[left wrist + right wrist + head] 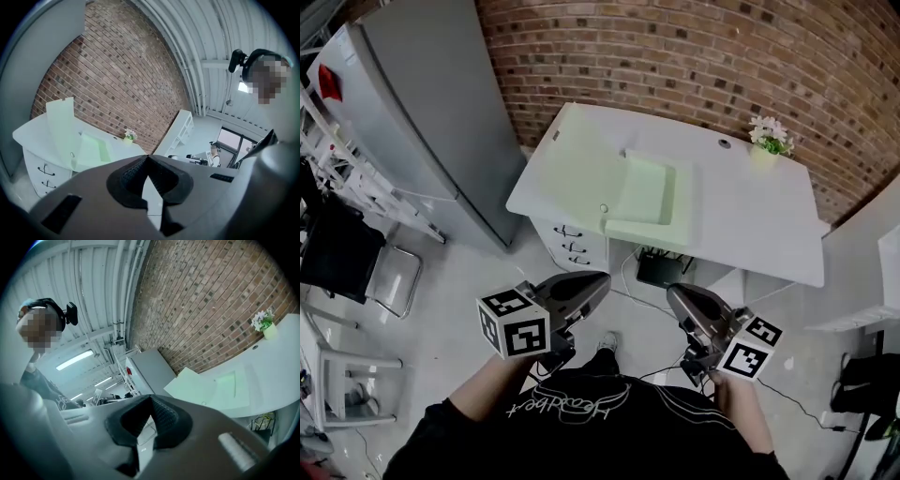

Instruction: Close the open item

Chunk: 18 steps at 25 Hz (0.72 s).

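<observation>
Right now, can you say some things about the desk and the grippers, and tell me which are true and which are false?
1. The desk's lid is standing up, open. True.
2. The left hand-held gripper is touching the lid. False: it is held near the person, apart from the desk.
3. A small flower pot stands on the desk. True.
4. The right hand-held gripper is carrying something. False: its jaws are together with nothing between them.

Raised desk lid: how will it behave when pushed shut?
Lid looks like a flat rigid panel, so probably swings stiffly on its hinge. It stands near upright beside the compartment; pushed past balance it may drop and slam. Smooth pale face, likely slippery.
</observation>
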Each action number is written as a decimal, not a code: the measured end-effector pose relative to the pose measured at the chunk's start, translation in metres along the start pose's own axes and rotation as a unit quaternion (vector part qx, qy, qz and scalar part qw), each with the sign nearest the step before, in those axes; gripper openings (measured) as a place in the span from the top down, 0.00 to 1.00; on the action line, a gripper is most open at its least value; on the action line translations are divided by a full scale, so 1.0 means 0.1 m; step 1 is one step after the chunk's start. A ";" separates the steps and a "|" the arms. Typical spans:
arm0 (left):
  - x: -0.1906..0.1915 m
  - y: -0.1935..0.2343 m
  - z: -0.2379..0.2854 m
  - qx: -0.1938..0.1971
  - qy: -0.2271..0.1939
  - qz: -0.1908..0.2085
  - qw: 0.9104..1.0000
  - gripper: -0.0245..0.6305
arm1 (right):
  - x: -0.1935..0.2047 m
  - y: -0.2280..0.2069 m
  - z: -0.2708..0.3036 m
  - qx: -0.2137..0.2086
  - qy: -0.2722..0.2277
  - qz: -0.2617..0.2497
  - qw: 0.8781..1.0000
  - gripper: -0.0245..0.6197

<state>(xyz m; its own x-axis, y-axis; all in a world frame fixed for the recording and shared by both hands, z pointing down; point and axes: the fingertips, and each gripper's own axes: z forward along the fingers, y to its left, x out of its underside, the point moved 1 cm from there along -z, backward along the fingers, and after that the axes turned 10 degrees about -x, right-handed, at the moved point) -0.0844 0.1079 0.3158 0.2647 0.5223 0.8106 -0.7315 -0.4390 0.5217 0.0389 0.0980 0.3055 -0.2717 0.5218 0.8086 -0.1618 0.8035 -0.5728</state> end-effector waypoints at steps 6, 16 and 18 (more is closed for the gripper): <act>-0.26 0.52 0.20 -0.015 0.001 -0.004 1.000 0.96 | -0.04 -0.44 0.25 0.023 0.016 0.020 0.999 0.96; -0.40 1.31 0.50 -0.046 0.019 -0.030 0.998 0.96 | -0.16 -1.13 0.53 0.049 0.019 0.044 0.998 0.96; -0.40 1.47 0.53 -0.054 0.024 -0.036 0.998 0.96 | -0.15 -1.26 0.57 0.056 0.022 0.047 0.997 0.96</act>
<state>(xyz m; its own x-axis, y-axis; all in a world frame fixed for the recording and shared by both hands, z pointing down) -0.1689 -0.0162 0.3740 0.2904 0.5848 0.7574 -0.7757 -0.3196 0.5442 0.0089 -0.0270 0.3581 -0.2495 0.6071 0.7544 -0.2427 0.7150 -0.6556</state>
